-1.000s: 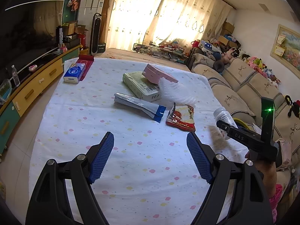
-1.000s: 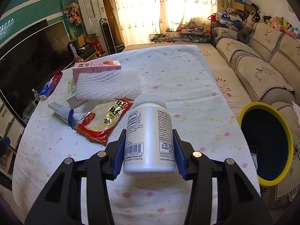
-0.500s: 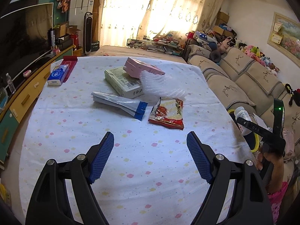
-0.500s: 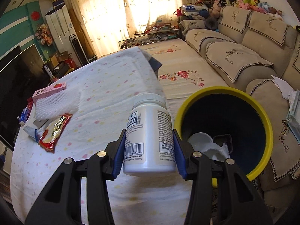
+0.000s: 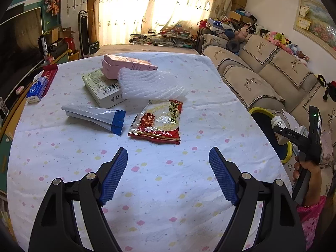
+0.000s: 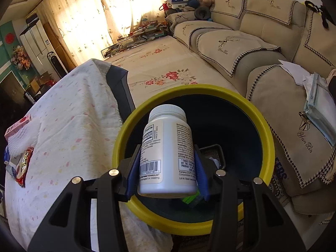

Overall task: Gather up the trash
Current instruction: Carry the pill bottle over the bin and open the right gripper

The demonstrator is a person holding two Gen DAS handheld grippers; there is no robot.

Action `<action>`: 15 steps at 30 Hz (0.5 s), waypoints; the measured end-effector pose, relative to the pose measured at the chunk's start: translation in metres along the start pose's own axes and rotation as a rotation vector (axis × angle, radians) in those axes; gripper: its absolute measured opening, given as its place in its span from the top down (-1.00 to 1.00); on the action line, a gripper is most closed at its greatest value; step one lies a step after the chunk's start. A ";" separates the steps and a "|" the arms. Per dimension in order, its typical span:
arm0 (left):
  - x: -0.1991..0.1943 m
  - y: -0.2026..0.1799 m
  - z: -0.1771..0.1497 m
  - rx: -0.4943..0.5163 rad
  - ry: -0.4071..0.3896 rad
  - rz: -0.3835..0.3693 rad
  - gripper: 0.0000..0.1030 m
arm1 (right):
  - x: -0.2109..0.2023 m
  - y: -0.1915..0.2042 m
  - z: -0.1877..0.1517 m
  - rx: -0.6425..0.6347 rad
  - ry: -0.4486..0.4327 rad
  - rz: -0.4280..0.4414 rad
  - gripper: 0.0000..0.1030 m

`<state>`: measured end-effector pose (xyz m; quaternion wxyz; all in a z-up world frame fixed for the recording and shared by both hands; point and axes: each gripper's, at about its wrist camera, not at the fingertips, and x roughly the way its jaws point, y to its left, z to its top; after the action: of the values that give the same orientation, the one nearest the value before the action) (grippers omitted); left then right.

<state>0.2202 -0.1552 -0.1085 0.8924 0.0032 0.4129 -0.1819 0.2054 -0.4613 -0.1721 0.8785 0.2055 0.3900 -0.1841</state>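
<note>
Pill bottle [image 6: 168,151], white and capped, sits clamped between the right gripper's [image 6: 167,168] blue pads, hanging over the mouth of the yellow-rimmed bin [image 6: 266,138]. Its base lies toward the near rim, so letting go here could, I judge, bounce it off that rim onto the floor between bin and table [image 6: 69,109]. The bin is hemmed by the table edge on one side and the sofa [image 6: 273,96] on the other, leaving open room only above. The left gripper [image 5: 168,174] hovers wide and empty over bare cloth, short of the red snack packet [image 5: 157,121].
</note>
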 end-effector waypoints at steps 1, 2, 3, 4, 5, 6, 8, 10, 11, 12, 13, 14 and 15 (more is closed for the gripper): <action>0.004 -0.002 0.001 0.005 0.006 0.002 -0.53 | 0.002 -0.003 0.000 0.005 0.005 -0.007 0.13; 0.007 -0.004 0.001 0.010 0.011 0.004 -0.53 | 0.005 -0.007 0.001 0.015 0.011 -0.012 0.13; 0.011 -0.006 0.002 0.015 0.018 0.006 -0.53 | 0.006 -0.010 0.001 0.027 0.011 -0.013 0.10; 0.016 -0.007 0.004 0.019 0.024 0.007 -0.53 | 0.006 -0.013 0.001 0.038 0.007 -0.013 0.00; 0.019 -0.009 0.006 0.023 0.030 0.007 -0.53 | 0.005 -0.016 0.001 0.041 0.000 -0.014 -0.02; 0.024 -0.010 0.008 0.027 0.036 0.008 -0.53 | 0.003 -0.017 0.001 0.042 -0.008 -0.017 -0.02; 0.032 -0.011 0.013 0.034 0.043 0.010 -0.53 | 0.001 -0.016 0.001 0.036 -0.019 -0.019 -0.02; 0.041 -0.012 0.019 0.041 0.048 0.015 -0.53 | -0.001 -0.015 0.001 0.031 -0.021 -0.015 -0.03; 0.045 -0.013 0.023 0.046 0.050 0.019 -0.53 | -0.002 -0.015 0.000 0.030 -0.021 -0.013 -0.03; 0.051 -0.014 0.027 0.055 0.054 0.022 -0.53 | -0.002 -0.016 0.000 0.030 -0.021 -0.011 -0.03; 0.056 -0.015 0.030 0.063 0.059 0.024 -0.53 | -0.002 -0.016 0.000 0.030 -0.019 -0.008 -0.03; 0.061 -0.015 0.034 0.070 0.066 0.024 -0.53 | -0.001 -0.016 0.000 0.030 -0.017 -0.005 -0.03; 0.066 -0.016 0.038 0.074 0.070 0.024 -0.53 | 0.000 -0.018 0.000 0.030 -0.016 -0.002 -0.03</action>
<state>0.2822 -0.1970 -0.1303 0.8788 0.0476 0.4368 -0.1862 0.1969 -0.4766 -0.1759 0.8782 0.2169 0.3805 -0.1923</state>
